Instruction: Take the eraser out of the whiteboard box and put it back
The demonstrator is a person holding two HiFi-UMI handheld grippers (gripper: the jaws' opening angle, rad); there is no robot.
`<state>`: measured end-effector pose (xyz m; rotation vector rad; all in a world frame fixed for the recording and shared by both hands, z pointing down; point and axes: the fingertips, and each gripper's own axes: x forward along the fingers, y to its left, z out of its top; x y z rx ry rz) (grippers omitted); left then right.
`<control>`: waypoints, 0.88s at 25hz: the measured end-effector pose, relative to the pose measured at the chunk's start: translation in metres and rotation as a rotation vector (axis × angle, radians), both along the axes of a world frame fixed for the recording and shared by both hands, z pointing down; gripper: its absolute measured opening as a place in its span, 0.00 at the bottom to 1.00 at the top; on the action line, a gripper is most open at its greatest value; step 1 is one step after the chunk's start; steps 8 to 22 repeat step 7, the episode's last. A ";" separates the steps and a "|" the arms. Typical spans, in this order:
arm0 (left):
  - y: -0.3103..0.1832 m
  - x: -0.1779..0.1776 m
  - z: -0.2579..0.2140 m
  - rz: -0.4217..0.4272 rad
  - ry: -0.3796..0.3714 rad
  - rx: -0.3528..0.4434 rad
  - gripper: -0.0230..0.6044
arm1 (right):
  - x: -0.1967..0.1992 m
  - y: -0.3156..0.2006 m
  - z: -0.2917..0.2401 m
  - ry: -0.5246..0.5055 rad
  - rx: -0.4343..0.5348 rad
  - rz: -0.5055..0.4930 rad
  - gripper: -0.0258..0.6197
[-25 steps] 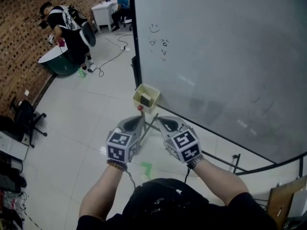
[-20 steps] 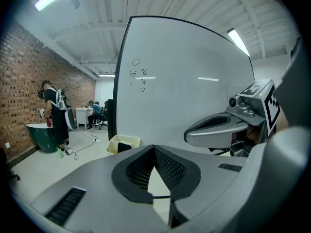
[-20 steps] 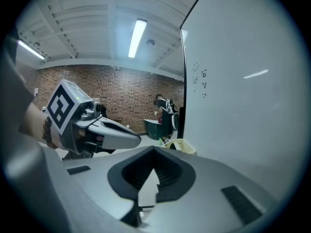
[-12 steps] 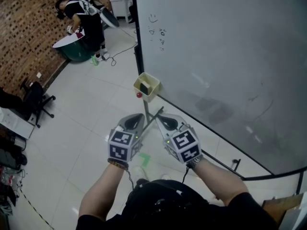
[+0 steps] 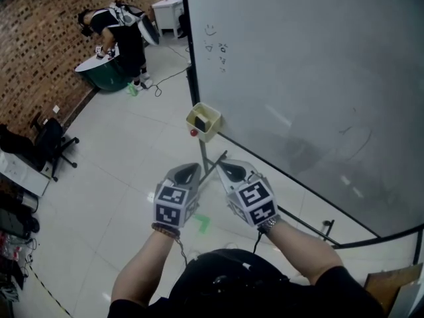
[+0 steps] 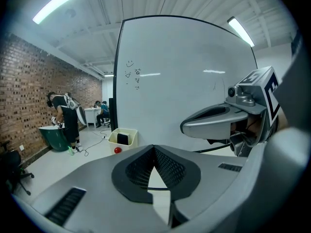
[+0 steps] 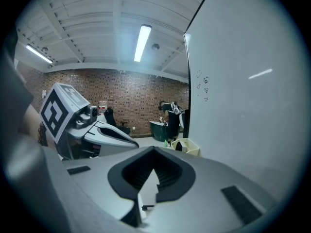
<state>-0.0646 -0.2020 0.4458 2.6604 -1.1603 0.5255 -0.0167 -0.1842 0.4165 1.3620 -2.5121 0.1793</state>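
Keeping the dark block eraser handy, a pale yellow plastic box was hung at the whiteboard; left gripper and right gripper were clenched empty

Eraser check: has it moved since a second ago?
No. The eraser still sits inside the whiteboard box, which hangs at the whiteboard's lower corner, just above the red ball.
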 end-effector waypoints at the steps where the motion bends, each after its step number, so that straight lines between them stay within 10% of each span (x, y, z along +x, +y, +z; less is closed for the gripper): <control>1: 0.000 -0.002 -0.001 0.004 -0.001 0.000 0.04 | -0.001 0.000 -0.002 -0.001 0.006 0.008 0.07; 22: -0.002 -0.016 -0.003 0.024 -0.004 0.000 0.04 | -0.009 -0.001 -0.001 0.003 -0.007 0.041 0.07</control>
